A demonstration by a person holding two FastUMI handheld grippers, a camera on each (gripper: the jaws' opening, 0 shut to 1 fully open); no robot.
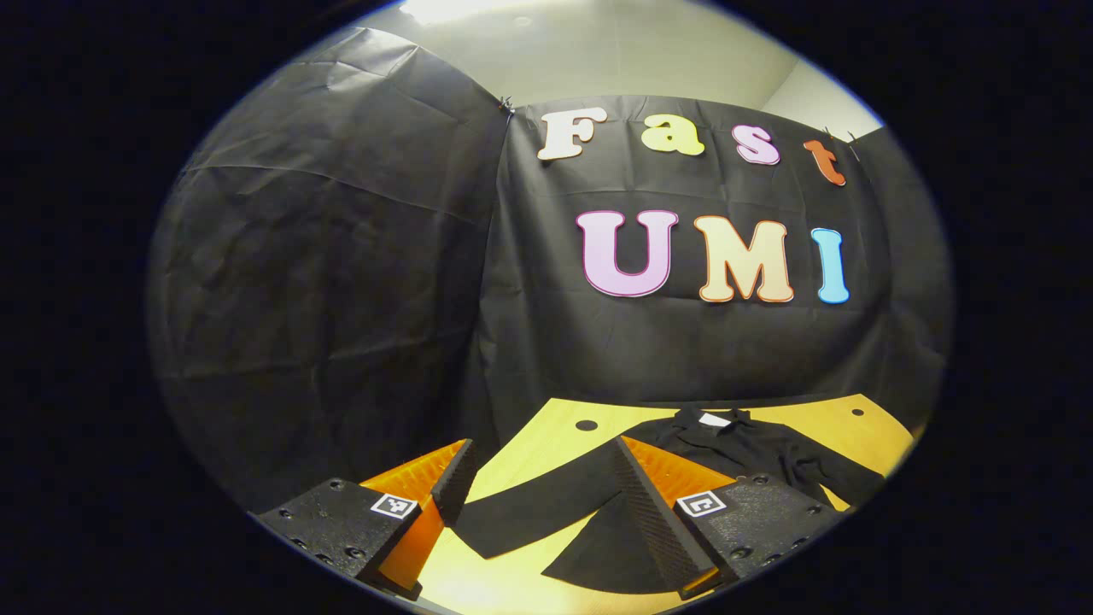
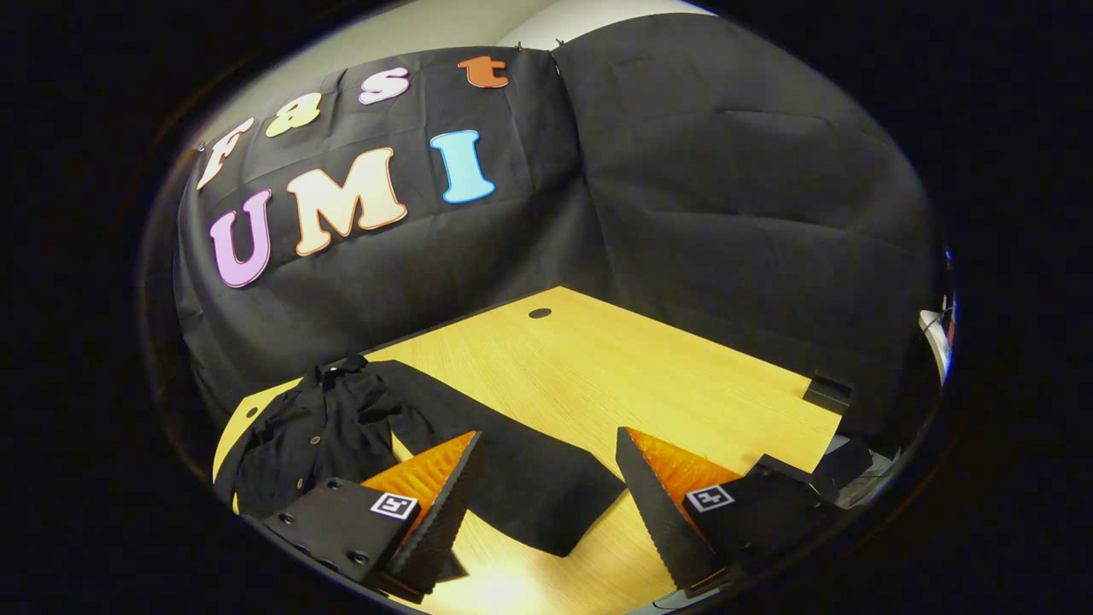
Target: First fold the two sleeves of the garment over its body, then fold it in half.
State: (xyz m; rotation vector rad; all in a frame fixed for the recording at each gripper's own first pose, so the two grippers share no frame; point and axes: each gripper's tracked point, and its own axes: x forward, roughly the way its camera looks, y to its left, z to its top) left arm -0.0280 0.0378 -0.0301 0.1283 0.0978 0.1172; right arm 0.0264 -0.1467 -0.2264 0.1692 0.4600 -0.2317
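A black garment (image 1: 751, 448) is lying flat on a wooden table (image 2: 615, 367), its collar (image 1: 713, 418) pointing toward the booth's back wall and both sleeves spread outward from the body. Nothing is folded yet, so the step in hand, as judged from this layout, is the first sleeve fold.

Left gripper view: the left gripper (image 1: 540, 491) is hovering with its fingers apart, holding nothing. The left sleeve (image 1: 534, 504) is running from the garment's body toward the camera, its cuff end lying between the two fingers; whether the fingers are touching the cloth cannot be told.

Right gripper view: the right gripper (image 2: 549, 487) is likewise standing open and empty. The right sleeve (image 2: 521, 478) is stretching away from the garment's body, and its squared cuff (image 2: 572, 521) is resting on the table between the fingers.

Method, as a judgement: each gripper should be descending onto its cuff near the sleeve's end, pinching one layer only, close to the edge. The cloth looks thin and limp, so it will probably sag and drag; lifting just clear of the table before carrying the cuff across the garment's body should be keeping the body from shifting. Laying the sleeve down flat before releasing should be preventing wrinkles beneath the later half fold.
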